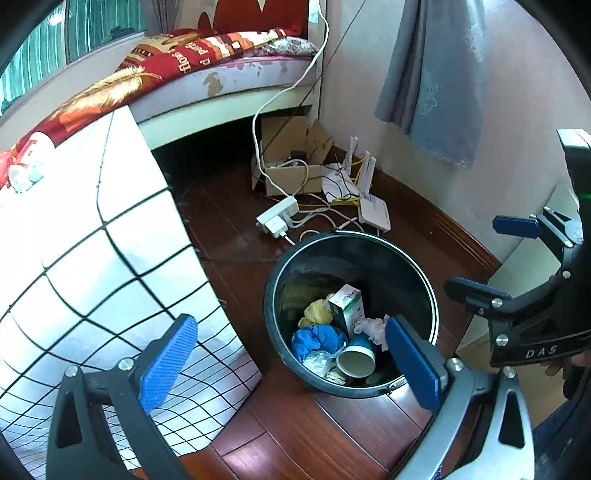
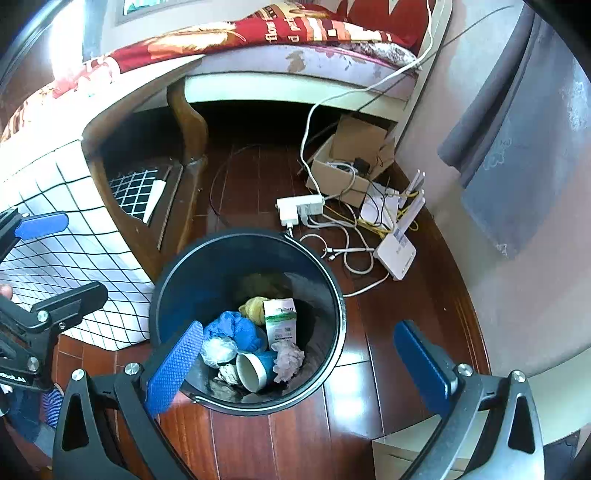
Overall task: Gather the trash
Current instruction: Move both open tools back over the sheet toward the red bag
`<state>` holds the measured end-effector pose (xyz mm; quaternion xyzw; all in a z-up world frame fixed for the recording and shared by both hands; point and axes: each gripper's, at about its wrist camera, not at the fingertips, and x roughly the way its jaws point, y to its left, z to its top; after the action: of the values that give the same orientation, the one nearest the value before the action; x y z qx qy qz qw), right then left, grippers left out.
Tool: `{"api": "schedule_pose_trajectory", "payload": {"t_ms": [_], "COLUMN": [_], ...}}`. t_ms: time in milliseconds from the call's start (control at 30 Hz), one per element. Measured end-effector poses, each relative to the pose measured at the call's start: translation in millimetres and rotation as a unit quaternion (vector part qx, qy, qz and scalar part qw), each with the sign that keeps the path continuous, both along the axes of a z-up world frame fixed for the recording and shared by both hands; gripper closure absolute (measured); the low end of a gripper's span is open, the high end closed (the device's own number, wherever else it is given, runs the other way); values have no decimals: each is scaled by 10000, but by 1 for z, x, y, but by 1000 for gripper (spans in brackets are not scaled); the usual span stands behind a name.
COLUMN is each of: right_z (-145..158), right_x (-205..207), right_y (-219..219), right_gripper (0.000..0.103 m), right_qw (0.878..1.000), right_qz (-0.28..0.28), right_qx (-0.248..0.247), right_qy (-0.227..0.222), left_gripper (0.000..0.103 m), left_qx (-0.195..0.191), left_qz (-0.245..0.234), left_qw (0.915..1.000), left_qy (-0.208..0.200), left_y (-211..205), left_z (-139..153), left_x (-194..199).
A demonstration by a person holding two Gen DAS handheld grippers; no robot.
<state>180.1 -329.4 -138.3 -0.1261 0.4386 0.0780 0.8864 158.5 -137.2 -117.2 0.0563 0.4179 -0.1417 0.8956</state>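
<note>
Both grippers, left (image 1: 291,354) and right (image 2: 301,363), hang with jaws spread and empty above the bin (image 2: 192,280) on the floor, its trash (image 2: 255,339) already dropped inside, so next comes finding another scrap.

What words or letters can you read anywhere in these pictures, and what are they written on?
"DAS": white letters on the black body of the right gripper, seen from the left wrist view.
"flos": part of the white script on the red blanket; the other words there are cut off or too bent to read.
Green-and-white carton in the bin: print too small to read.
White router: blue label too blurred to read.
</note>
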Motion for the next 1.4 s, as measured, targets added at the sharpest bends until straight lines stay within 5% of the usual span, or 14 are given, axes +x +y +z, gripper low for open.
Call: {"api": "schedule_pose_trajectory", "payload": {"t_ms": [733,1167,1400], "right_z": [54,99,120], "right_x": [-14,10,28], "right_y": [46,152,229], "right_gripper": [0,0,0], "right_qw": [9956,9810,9743], "right_qz": [507,1163,1600], "right_qx": [321,954,1216], "right_qy": [-722,-1223,-1015], "left_gripper": [1,1,3], "left_qx": [-161,6,26], "left_qz": [451,1467,2106], "left_qw": [9959,9819,9711], "left_qy": [-772,-1196,-1127], "left_y": [55,169,254], "left_z": [70,101,102], "left_x": [-36,-39,-35]}}
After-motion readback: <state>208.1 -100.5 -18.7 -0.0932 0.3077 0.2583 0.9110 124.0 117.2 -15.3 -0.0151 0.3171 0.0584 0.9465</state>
